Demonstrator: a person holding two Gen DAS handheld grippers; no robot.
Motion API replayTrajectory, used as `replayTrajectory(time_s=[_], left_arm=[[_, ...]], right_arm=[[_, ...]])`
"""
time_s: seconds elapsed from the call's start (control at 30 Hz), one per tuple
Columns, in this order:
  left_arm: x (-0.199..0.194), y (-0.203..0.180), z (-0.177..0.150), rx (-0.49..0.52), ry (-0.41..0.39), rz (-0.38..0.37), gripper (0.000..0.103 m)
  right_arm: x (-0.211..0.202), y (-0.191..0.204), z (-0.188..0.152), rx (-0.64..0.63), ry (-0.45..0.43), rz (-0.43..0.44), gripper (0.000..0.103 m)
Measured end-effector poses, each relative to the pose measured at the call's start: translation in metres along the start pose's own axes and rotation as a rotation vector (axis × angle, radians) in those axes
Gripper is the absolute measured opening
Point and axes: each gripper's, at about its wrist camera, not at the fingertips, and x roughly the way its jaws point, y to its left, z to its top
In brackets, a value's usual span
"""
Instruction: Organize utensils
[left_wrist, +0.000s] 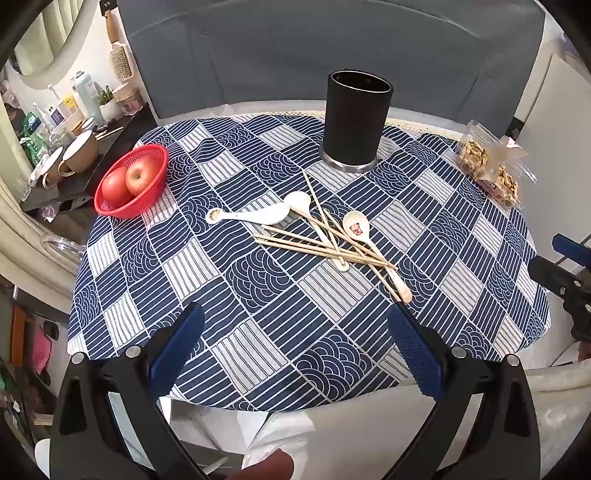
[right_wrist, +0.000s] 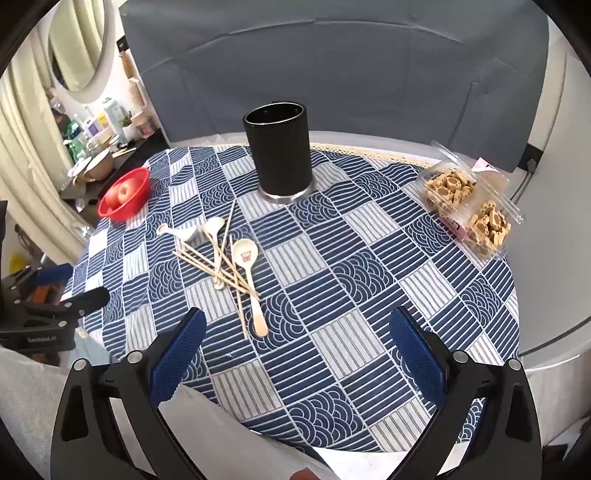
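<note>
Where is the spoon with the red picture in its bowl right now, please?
In both wrist views the picture spoon lies at the right edge of the chopsticks pile, in front of the black holder.

A navy-and-white patchwork cloth of stripes and wave arcs (left_wrist: 280, 295) covers the table. On it stand a matte black cylindrical holder (left_wrist: 354, 120) with a silver base ring, a red plastic mesh basket (left_wrist: 127, 195) of red apples (left_wrist: 142, 175), white ceramic spoons (left_wrist: 258, 215), one with a small red picture in its bowl (right_wrist: 245, 254), and pale tan wooden chopsticks (left_wrist: 317, 245). Golden-brown biscuits fill a clear plastic box (right_wrist: 469, 206). The fingers (right_wrist: 417, 354) carry blue textured pads on black frames.
</note>
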Motion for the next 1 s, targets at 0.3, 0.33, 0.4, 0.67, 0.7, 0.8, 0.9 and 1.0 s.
replayTrajectory(time_s=[0.3,0.33,0.4,0.67,0.7,0.8,0.9,1.0], left_arm=[[-0.0037,-0.007,-0.001,0.001,-0.004,0.007,0.097],[-0.0041,-0.0071,-0.0013,0.0,-0.005,0.008,0.097],[-0.0049,-0.007,-0.0019,-0.002,-0.009,0.01,0.097],[-0.0048,-0.0048,-0.0036,-0.008,-0.01,0.005,0.097],[-0.0049,-0.0043,-0.0036,-0.008,-0.012,0.008,0.097],[-0.0047,-0.0041,-0.0047,-0.003,-0.013,0.007,0.097],[-0.0054,-0.0037,-0.0061,0.002,-0.015,0.002,0.097],[-0.0067,-0.0014,-0.0075,-0.005,-0.016,0.004,0.097]], right_arm=[[0.0006,-0.0012,-0.0006,-0.001,-0.001,0.0,0.095],[-0.0009,0.0001,0.0001,-0.002,0.0,0.001,0.095],[-0.0011,0.0,0.0011,-0.002,0.0,0.001,0.095],[-0.002,0.0027,-0.0005,-0.02,-0.001,0.004,0.095],[-0.0023,0.0034,-0.0004,-0.022,0.0,0.005,0.095],[-0.0019,0.0049,-0.0006,-0.028,0.002,0.006,0.095],[-0.0014,0.0069,-0.0021,-0.032,0.004,0.01,0.095],[-0.0015,0.0084,-0.0025,-0.037,0.005,0.01,0.095]])
